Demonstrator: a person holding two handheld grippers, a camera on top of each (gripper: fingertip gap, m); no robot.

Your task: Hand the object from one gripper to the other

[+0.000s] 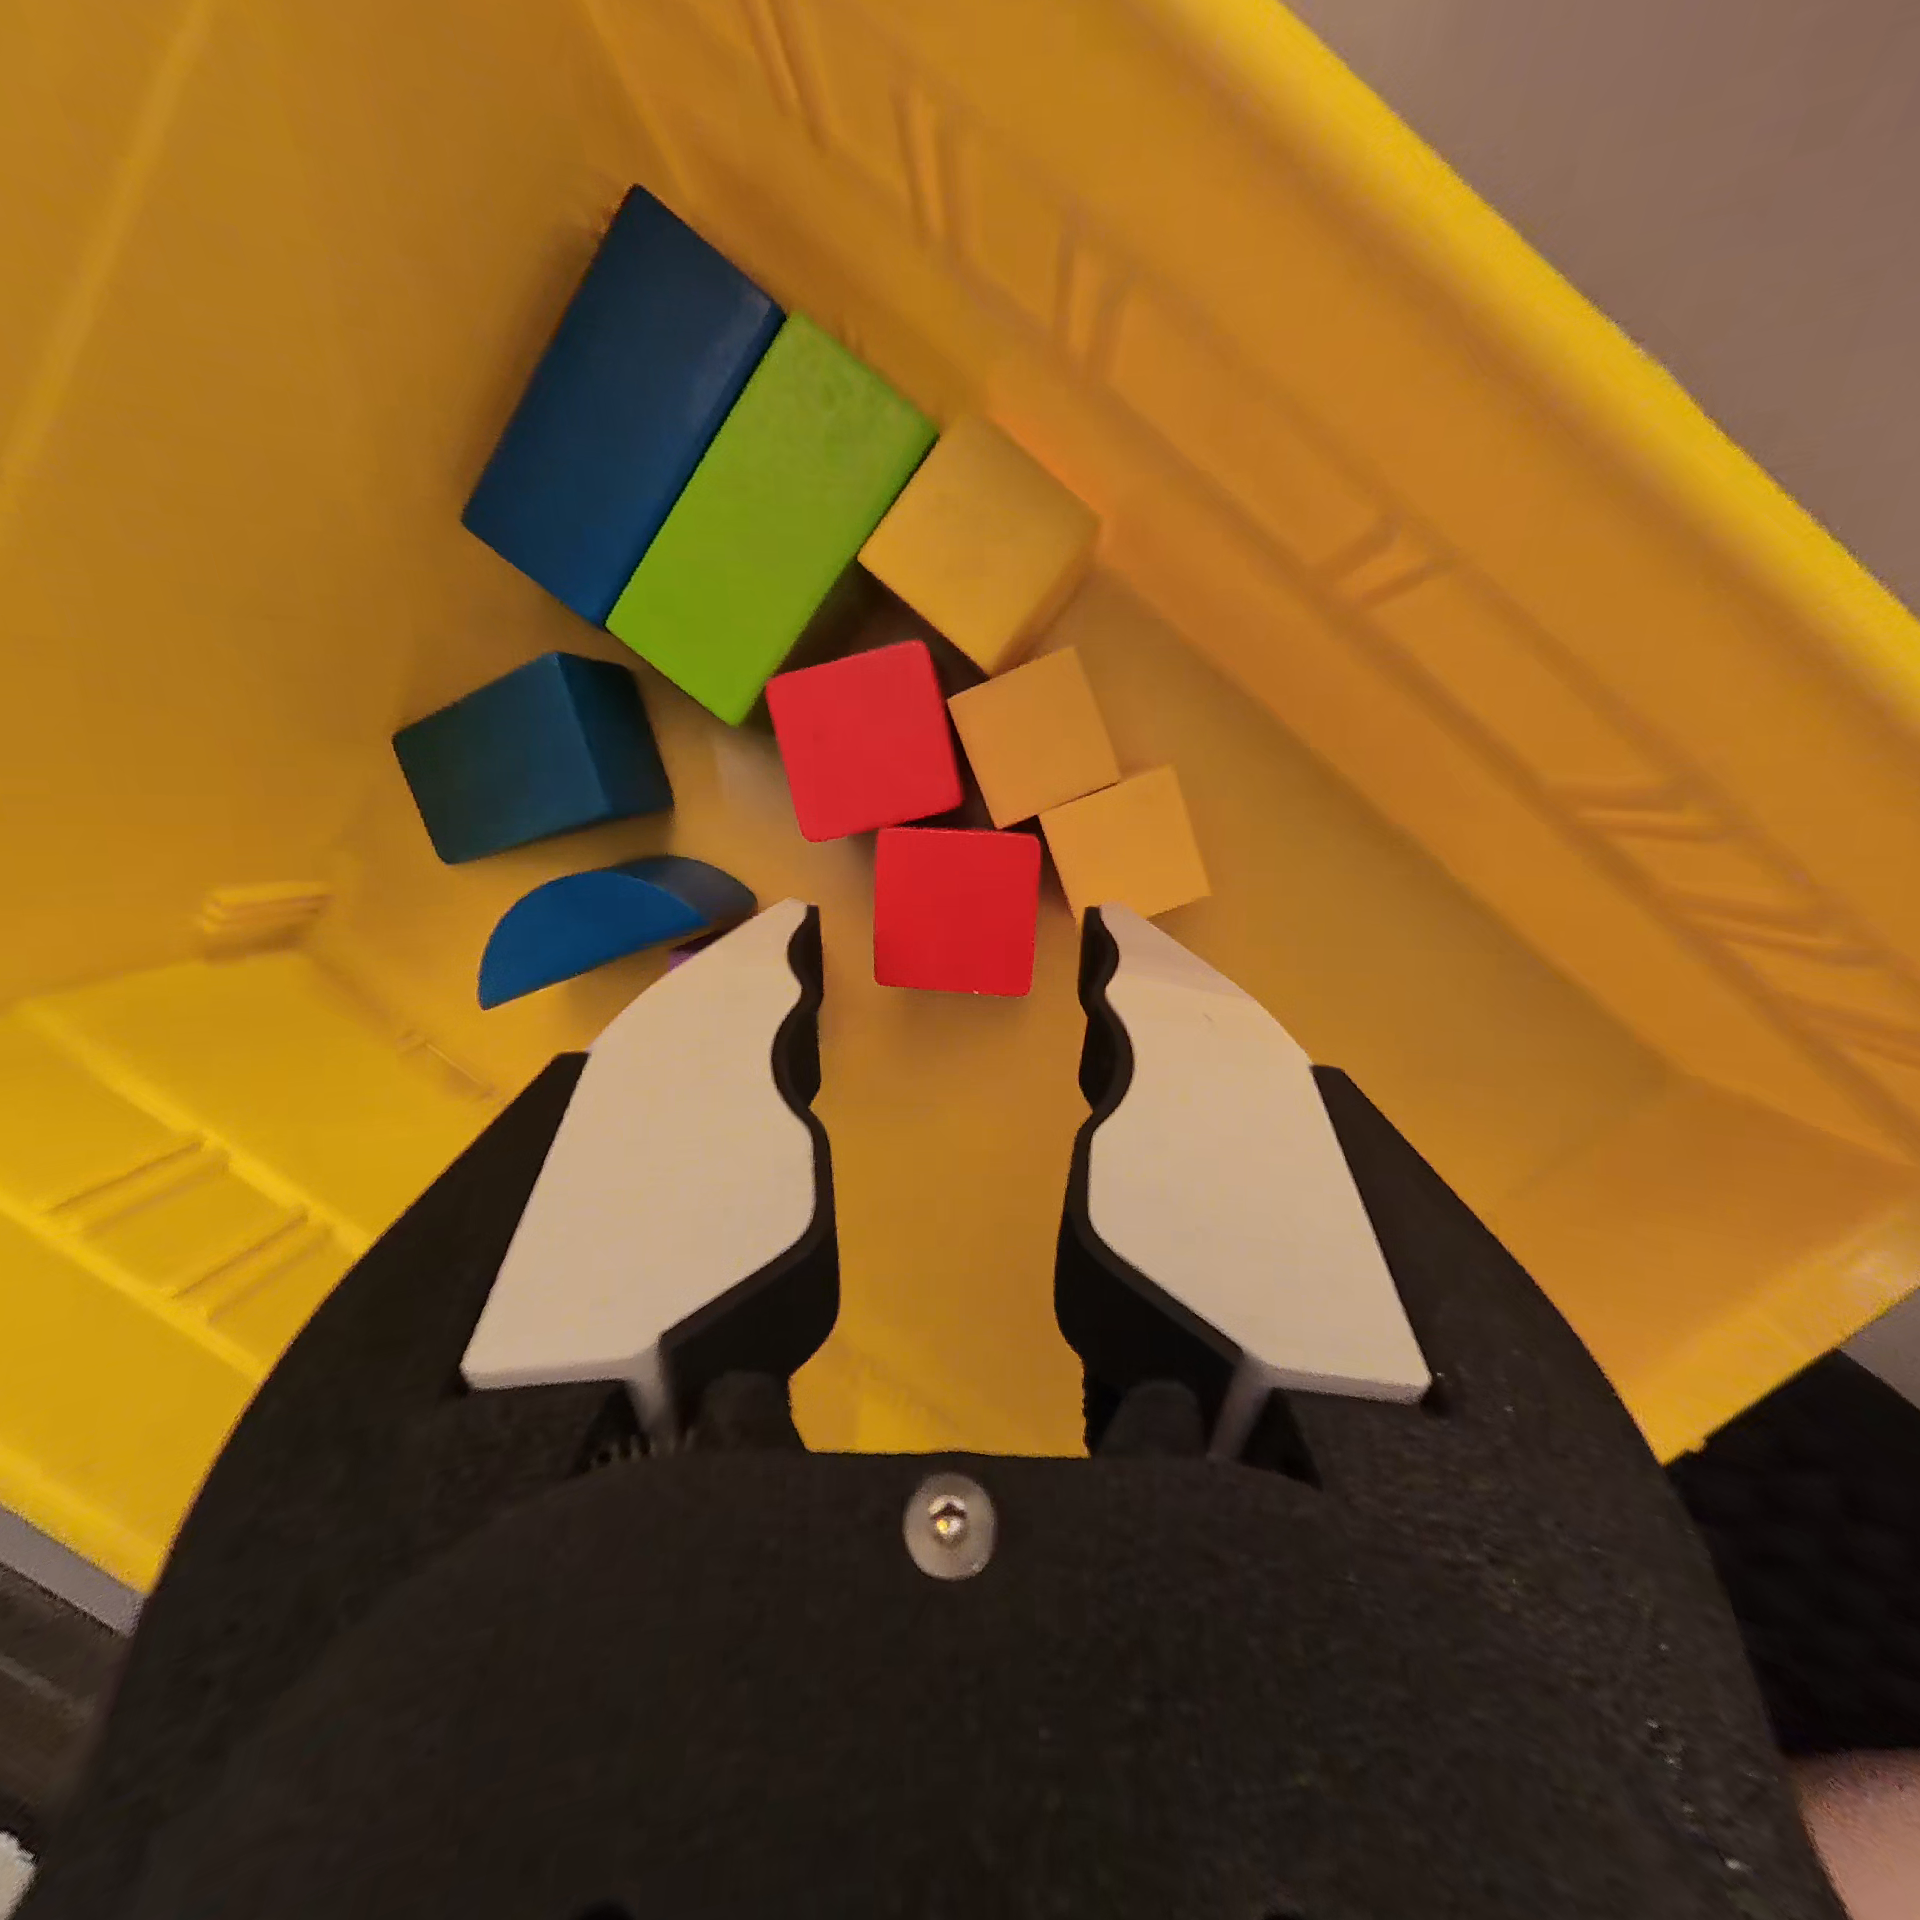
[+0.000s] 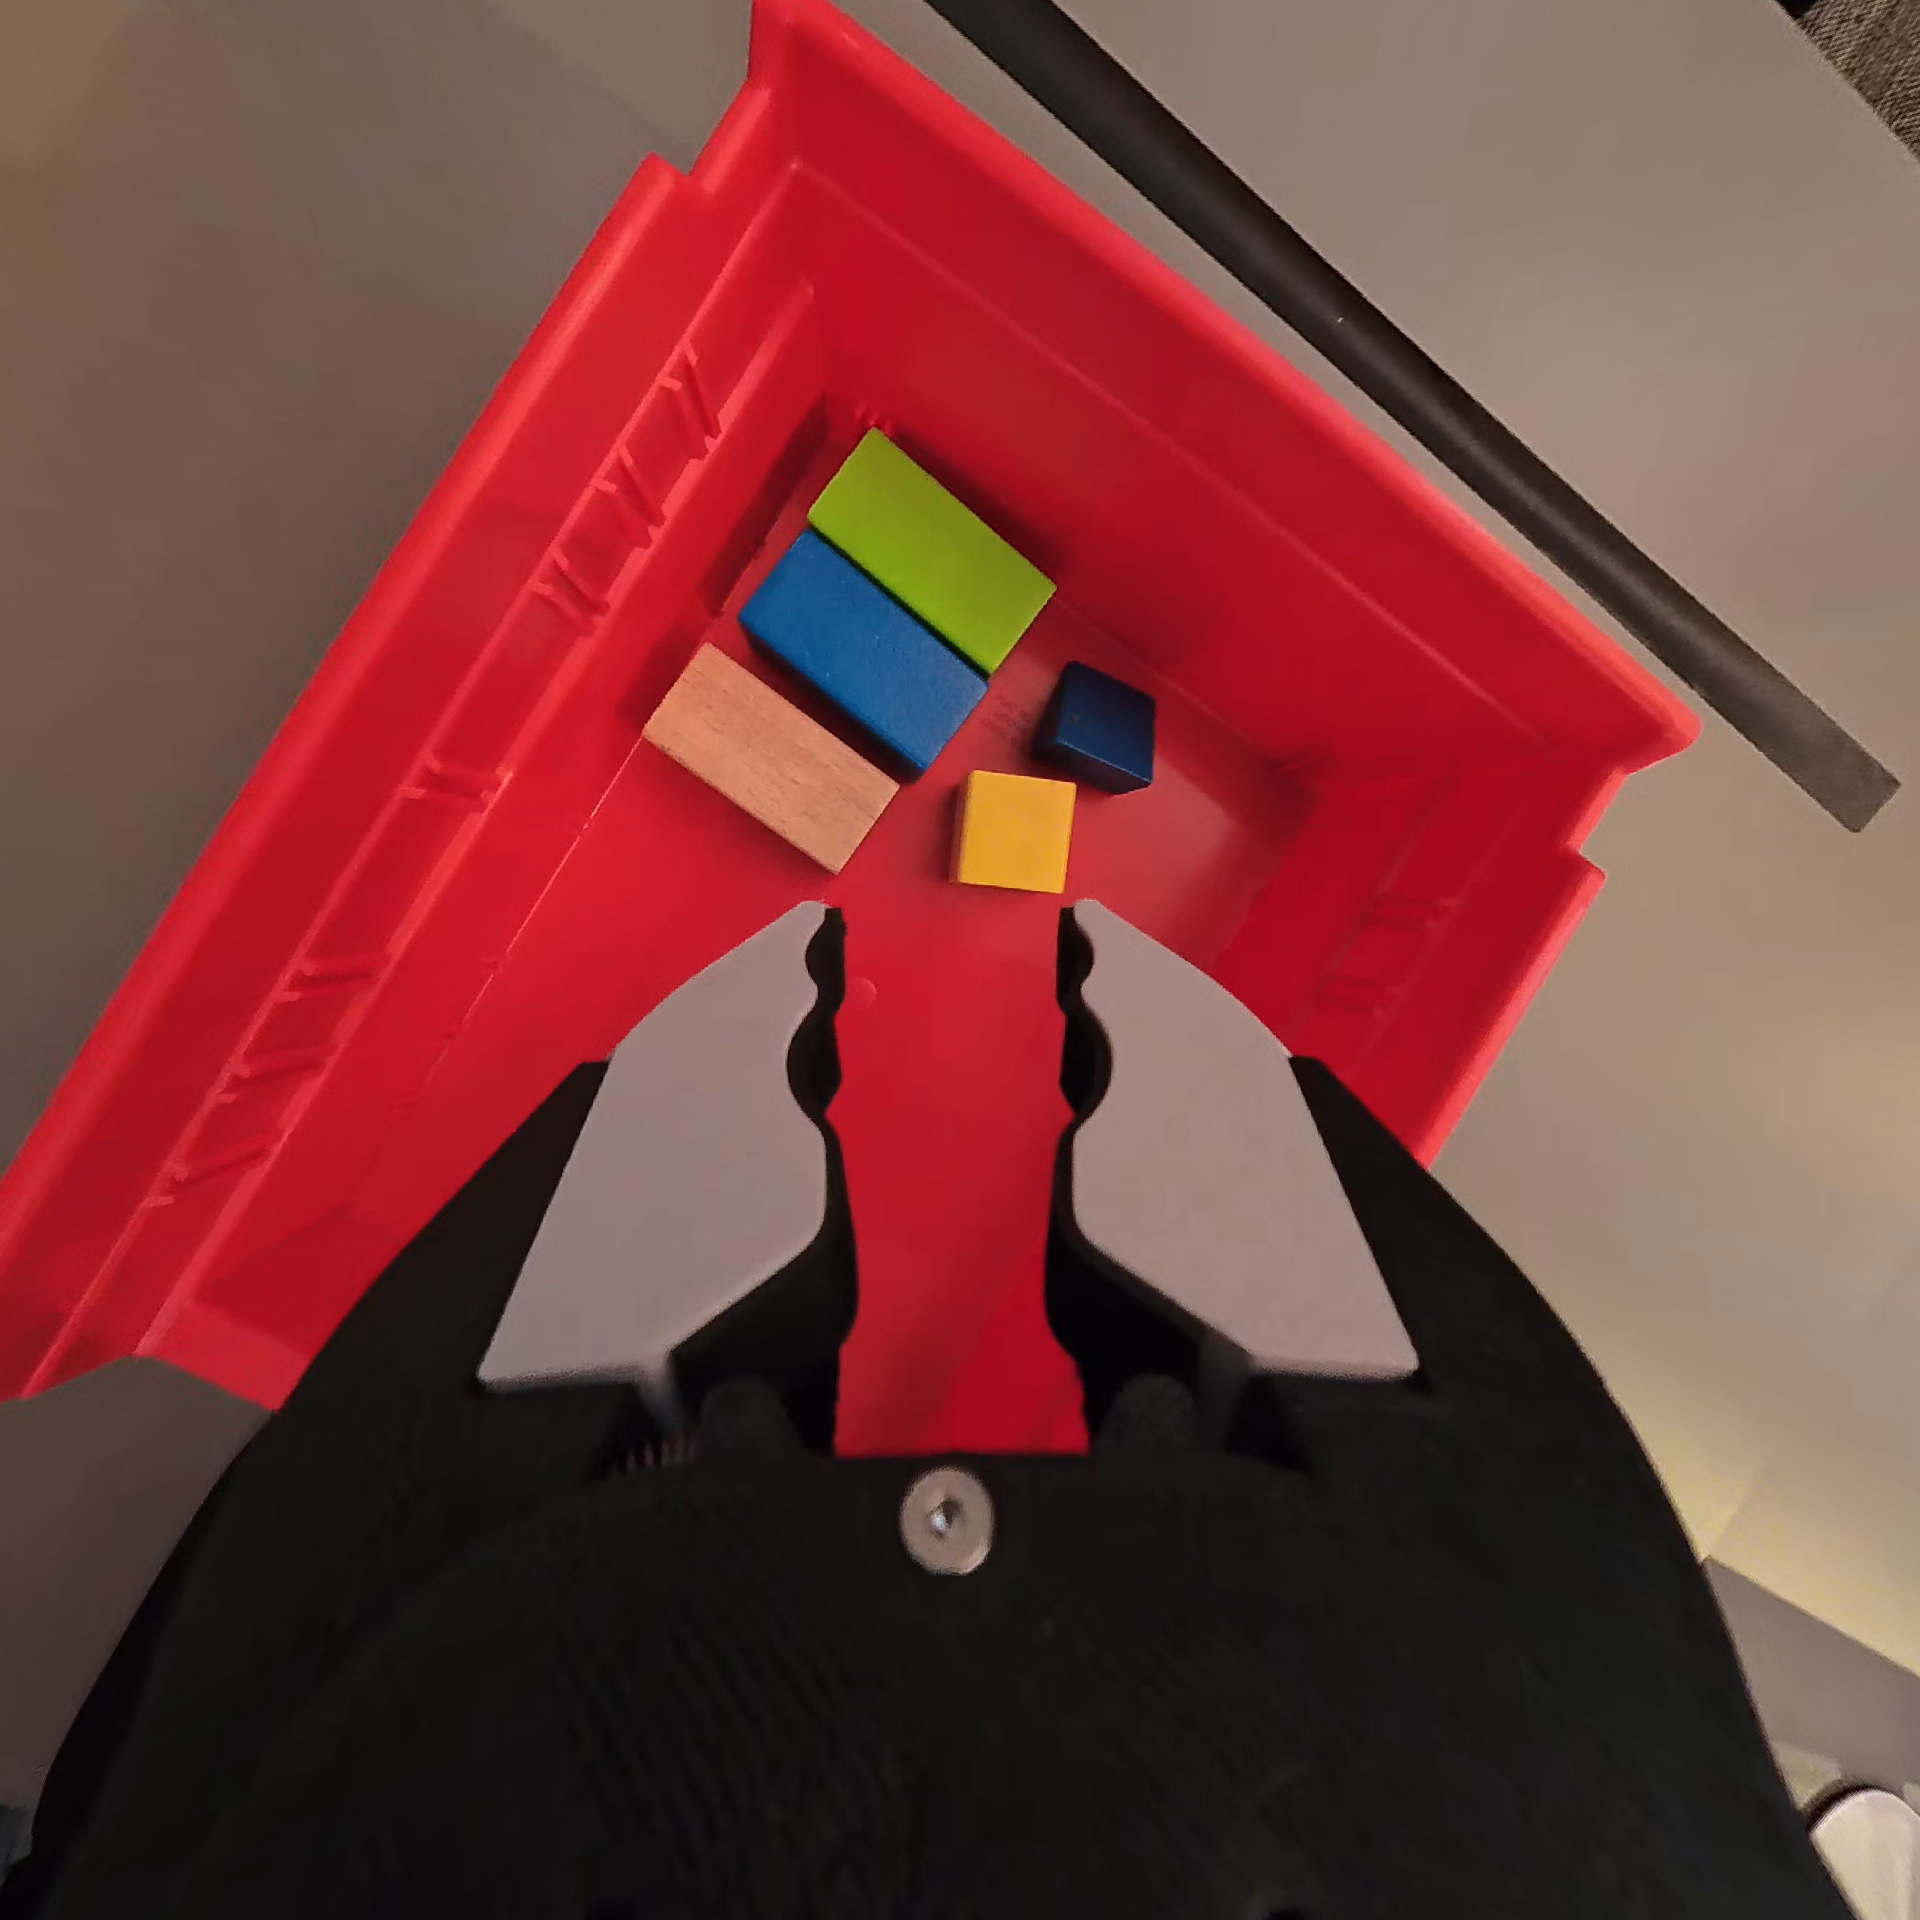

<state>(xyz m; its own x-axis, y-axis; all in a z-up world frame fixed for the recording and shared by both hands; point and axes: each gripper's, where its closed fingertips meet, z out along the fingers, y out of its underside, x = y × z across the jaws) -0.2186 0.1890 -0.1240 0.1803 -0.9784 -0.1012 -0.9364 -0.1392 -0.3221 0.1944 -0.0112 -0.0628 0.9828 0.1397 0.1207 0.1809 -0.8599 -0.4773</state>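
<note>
Both grippers empty, each above a bin of blocks.

The left gripper (image 1: 948, 914) hangs spread apart inside the yellow bin (image 1: 1455, 582); a red cube (image 1: 956, 909) lies at frame centre, between its fingertips but ungripped, a second red cube (image 1: 862, 738) beyond, then blue and green blocks toward the upper left. The right gripper (image 2: 951, 912), also apart, is over the red bin (image 2: 1195, 395); a yellow cube (image 2: 1013, 829) lies just past its tips.

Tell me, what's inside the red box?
Five blocks lie in the red box: a green block, a blue block, a wooden block, a yellow cube and a dark blue cube. The right gripper hides the near floor.
</note>
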